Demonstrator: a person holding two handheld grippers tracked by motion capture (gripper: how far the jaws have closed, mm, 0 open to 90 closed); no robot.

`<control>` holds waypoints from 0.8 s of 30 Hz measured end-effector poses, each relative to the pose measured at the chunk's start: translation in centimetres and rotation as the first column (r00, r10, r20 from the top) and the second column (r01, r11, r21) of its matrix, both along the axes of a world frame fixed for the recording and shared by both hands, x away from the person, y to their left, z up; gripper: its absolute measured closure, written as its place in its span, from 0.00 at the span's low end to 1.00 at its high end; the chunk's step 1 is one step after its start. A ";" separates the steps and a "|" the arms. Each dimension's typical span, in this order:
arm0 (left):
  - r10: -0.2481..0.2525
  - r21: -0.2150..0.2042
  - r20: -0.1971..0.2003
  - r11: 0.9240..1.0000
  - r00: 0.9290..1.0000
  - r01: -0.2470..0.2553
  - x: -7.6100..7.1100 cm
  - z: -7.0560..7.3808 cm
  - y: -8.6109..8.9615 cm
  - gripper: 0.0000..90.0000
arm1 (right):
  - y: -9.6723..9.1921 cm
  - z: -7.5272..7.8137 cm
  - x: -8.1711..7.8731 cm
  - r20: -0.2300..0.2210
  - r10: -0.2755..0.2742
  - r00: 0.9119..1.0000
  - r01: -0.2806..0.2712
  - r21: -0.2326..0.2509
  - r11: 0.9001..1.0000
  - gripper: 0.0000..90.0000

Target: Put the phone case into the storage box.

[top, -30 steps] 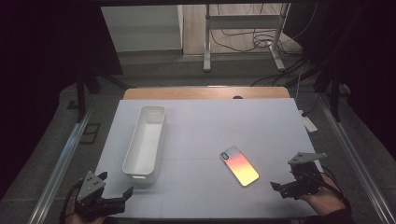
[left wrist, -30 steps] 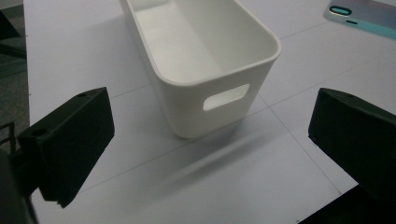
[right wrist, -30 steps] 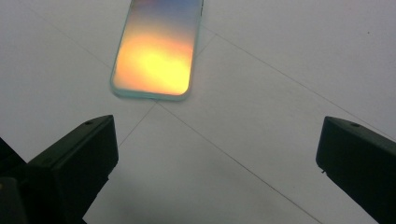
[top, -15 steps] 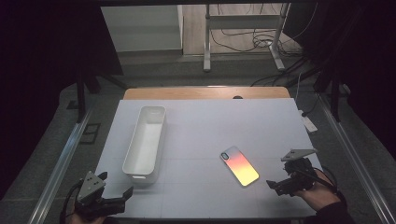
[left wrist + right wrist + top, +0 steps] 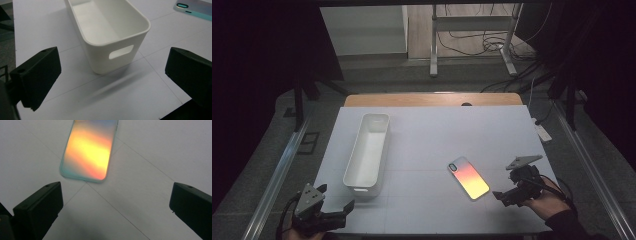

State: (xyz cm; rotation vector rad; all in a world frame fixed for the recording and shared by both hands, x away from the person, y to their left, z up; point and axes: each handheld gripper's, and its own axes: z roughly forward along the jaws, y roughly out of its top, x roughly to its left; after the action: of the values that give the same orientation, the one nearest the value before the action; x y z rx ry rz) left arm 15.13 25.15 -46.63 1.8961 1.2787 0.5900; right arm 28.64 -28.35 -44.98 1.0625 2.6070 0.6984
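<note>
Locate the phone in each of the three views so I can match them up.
High view: the phone lies flat on the table, right of centre, between the white bin and the right gripper.
Left gripper view: its camera end pokes in at the top right corner, beyond the bin.
Right gripper view: upper centre, just ahead of the open jaws.
Shared landmark: the thin seam lines on the white table.

On the white tabletop [image 5: 432,135] the long white plastic bin [image 5: 367,149] lies at the left, the flat orange-gradient phone [image 5: 468,177] well apart to its right, nearer the front edge.
</note>
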 end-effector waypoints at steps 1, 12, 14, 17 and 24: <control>0.000 0.000 0.000 1.000 1.000 0.000 0.0 0.0 0.0 0.01 | 0.0 0.0 0.0 0.000 0.000 1.000 0.000 0.000 1.000 0.00; 0.000 -0.003 0.002 1.000 1.000 0.000 0.0 0.0 0.0 0.01 | 1.2 -0.2 0.8 -0.030 0.014 0.999 -0.014 -0.010 1.000 0.00; 0.000 -0.003 0.001 1.000 1.000 0.000 0.0 0.0 0.0 0.01 | 1.5 -0.2 0.9 -0.032 0.013 0.999 -0.013 -0.010 1.000 0.00; 0.001 -0.005 0.003 1.000 1.000 -0.001 0.0 0.0 0.0 0.01 | 1.8 -0.2 1.1 -0.037 0.015 0.999 -0.016 -0.008 1.000 0.00; 0.003 -0.008 0.004 1.000 1.000 -0.003 0.0 0.0 0.1 0.01 | 2.6 -0.3 1.6 -0.056 0.009 0.998 -0.009 0.002 1.000 0.00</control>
State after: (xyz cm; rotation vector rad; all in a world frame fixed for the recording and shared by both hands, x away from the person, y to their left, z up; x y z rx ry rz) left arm 15.08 25.21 -46.64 1.8859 1.2796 0.5891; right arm 30.27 -25.80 -45.27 1.0868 2.6600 0.6834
